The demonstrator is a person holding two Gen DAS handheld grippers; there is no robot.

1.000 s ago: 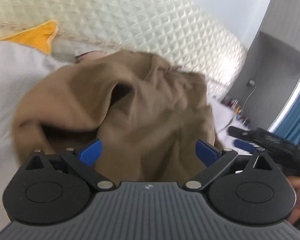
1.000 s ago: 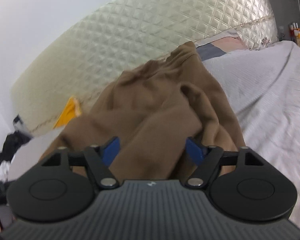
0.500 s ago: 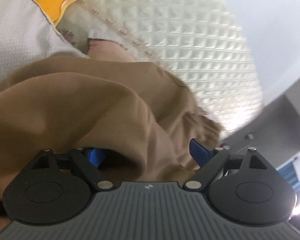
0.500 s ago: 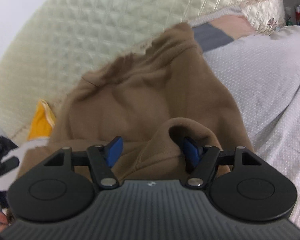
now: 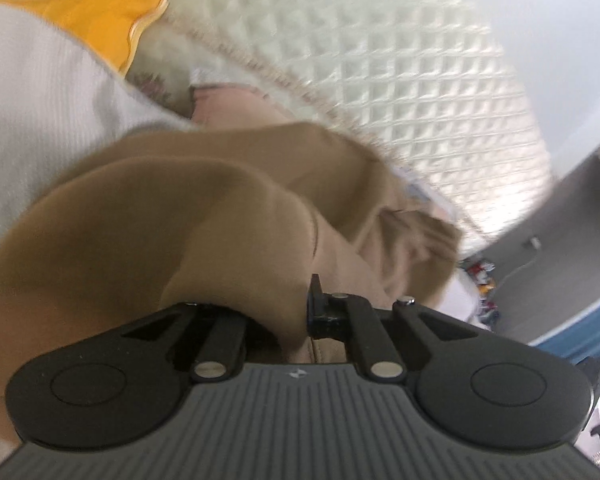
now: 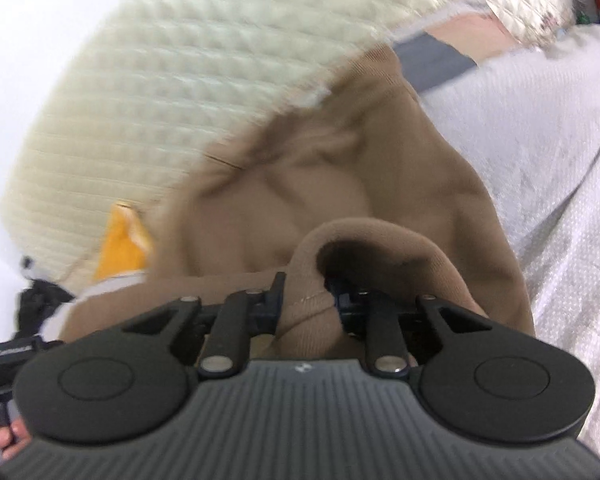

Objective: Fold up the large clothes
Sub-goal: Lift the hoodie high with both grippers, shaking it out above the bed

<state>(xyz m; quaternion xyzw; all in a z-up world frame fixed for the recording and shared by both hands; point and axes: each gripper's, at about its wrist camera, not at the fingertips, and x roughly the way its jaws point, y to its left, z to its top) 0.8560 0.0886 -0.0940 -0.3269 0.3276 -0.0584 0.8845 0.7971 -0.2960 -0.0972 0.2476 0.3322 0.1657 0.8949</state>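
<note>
- garment heaped on bedsheet, far edge against quilted headboard
- cushion left of garment, at headboard base
- fold of garment between left gripper jaws, another between right gripper jaws
- cluttered shelf beyond garment's right side

A small pale logo mark sits at the centre of the grey ribbed housing in the left wrist view, and again in the right wrist view. White lettering on a black device at the left edge is too blurred to read.
</note>
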